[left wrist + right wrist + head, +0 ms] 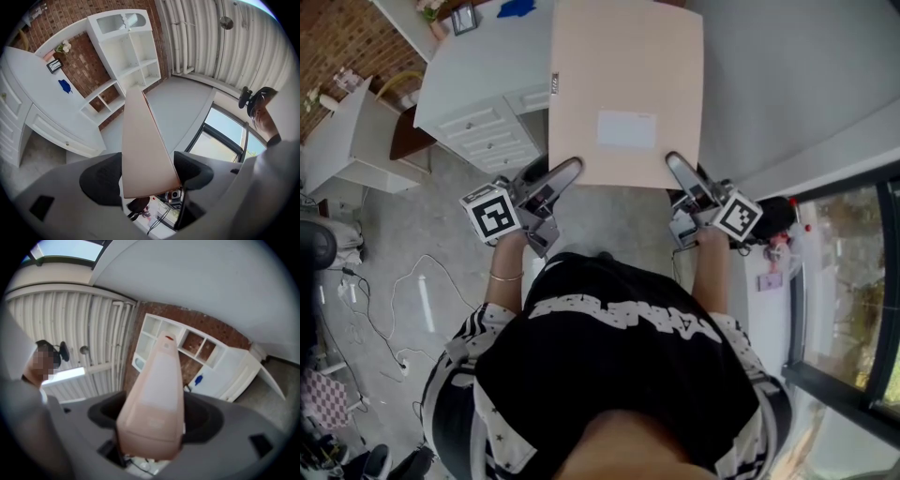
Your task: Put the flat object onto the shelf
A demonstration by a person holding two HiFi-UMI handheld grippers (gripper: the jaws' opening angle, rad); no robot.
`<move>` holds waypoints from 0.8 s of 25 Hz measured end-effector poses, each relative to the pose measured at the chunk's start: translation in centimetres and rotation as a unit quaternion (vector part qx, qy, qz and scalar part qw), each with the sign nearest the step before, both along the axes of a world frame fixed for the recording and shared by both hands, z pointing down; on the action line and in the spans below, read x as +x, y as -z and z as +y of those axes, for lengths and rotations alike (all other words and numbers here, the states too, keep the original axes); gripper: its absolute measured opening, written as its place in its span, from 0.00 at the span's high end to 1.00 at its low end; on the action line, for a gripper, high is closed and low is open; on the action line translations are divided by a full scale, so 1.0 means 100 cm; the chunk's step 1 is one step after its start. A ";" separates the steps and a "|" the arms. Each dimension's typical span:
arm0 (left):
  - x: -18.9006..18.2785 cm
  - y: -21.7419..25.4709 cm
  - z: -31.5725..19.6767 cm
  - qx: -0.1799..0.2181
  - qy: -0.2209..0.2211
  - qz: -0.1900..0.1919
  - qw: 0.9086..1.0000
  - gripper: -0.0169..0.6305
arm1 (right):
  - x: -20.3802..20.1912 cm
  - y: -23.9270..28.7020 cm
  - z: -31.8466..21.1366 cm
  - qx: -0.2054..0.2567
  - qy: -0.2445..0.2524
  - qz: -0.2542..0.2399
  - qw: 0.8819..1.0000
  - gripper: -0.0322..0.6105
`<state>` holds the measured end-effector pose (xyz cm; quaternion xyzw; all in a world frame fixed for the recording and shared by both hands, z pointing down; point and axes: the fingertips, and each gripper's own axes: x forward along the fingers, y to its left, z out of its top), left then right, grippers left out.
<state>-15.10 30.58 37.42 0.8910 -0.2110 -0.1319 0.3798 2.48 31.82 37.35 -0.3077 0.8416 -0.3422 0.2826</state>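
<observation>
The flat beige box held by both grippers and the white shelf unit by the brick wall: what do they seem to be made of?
The flat beige box: probably cardboard, matte, with an even tan face, thin straight edges and a white label stuck on. The white shelf unit: likely painted wood or board, smooth white with square-cut compartments; paint hides the core.

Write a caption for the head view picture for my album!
Left gripper and right gripper each clamp the near edge of a flat tan package.
</observation>
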 end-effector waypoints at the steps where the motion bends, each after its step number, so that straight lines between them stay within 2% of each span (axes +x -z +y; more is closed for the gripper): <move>1: 0.001 0.000 0.001 0.000 0.002 0.000 1.000 0.42 | 0.001 0.000 0.000 0.001 0.002 -0.002 1.000 0.37; 10: -0.009 -0.008 -0.007 -0.004 0.029 -0.004 1.000 0.42 | -0.006 -0.013 -0.017 -0.008 0.023 -0.009 1.000 0.37; 18: -0.007 -0.012 -0.017 0.003 0.018 0.003 1.000 0.42 | -0.005 -0.016 -0.022 -0.003 0.010 -0.006 1.000 0.37; 20: -0.007 -0.013 -0.033 0.002 0.015 0.006 1.000 0.42 | -0.005 -0.016 -0.037 -0.004 0.005 -0.005 1.000 0.37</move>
